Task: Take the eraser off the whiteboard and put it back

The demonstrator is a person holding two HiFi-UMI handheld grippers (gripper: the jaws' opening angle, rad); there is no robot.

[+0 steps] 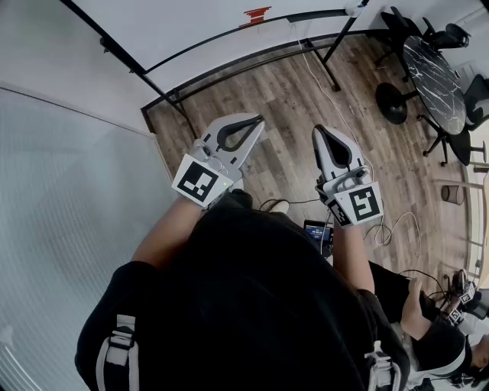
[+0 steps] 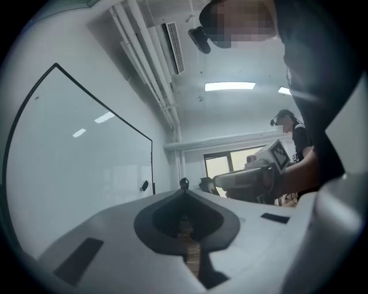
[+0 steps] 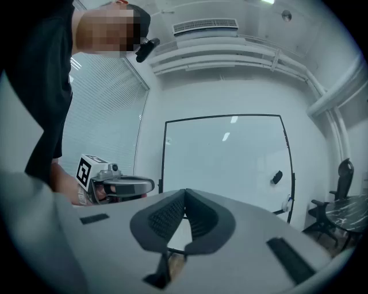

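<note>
A small dark eraser (image 3: 277,177) sticks to the whiteboard (image 3: 224,161) near its right edge, some way ahead of both grippers. The left gripper view shows the eraser (image 2: 144,185) low on the whiteboard (image 2: 80,161). In the head view the whiteboard (image 1: 199,23) stands at the top on a black floor frame. My left gripper (image 1: 258,119) and right gripper (image 1: 316,130) are held level side by side over the wooden floor. Both are shut with nothing between the jaws. The tips meet in the left gripper (image 2: 184,185) and in the right gripper (image 3: 185,192).
A round dark table (image 1: 435,72) with office chairs stands at the right. Cables (image 1: 386,229) and a small lit device (image 1: 317,231) lie on the floor. Another person (image 1: 439,340) sits at lower right. A blind-covered wall (image 1: 69,206) runs along the left.
</note>
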